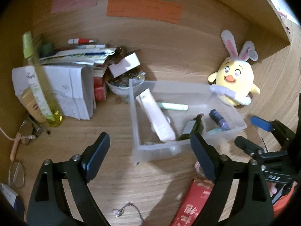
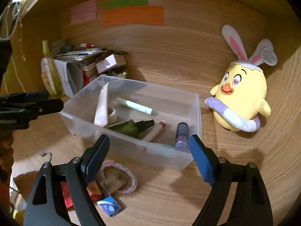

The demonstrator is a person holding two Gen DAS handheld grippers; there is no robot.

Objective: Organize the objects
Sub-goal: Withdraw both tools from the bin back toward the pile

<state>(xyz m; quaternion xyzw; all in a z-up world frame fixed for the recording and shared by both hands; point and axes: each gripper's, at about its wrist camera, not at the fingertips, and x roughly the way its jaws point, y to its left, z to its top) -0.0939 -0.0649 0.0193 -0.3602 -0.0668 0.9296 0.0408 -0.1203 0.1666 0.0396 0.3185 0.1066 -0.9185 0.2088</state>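
Observation:
A clear plastic bin (image 1: 160, 148) (image 2: 131, 148) stands on the wooden desk. In it lie a white tube (image 1: 156, 116) (image 2: 102, 107), a pale green stick (image 1: 173, 106) (image 2: 135, 105), a dark green bottle (image 1: 191, 128) (image 2: 129, 127), a purple bottle (image 1: 219, 120) (image 2: 181, 135) and a red-capped stick (image 2: 155, 130). My left gripper (image 1: 150, 139) (image 2: 49, 99) is open by the bin's left end, touching nothing. My right gripper (image 2: 148, 140) (image 1: 248, 131) is open at the bin's near right side, its pads off the wall.
A yellow plush chick (image 1: 235, 79) (image 2: 242, 98) leans right of the bin. Papers and books (image 1: 75, 86), a yellow-green spray bottle (image 1: 37, 79) and a bowl of coins (image 1: 122, 86) crowd the left. Glasses (image 1: 24, 131), a red packet (image 1: 191, 203) and a bracelet (image 2: 128, 179) lie near me.

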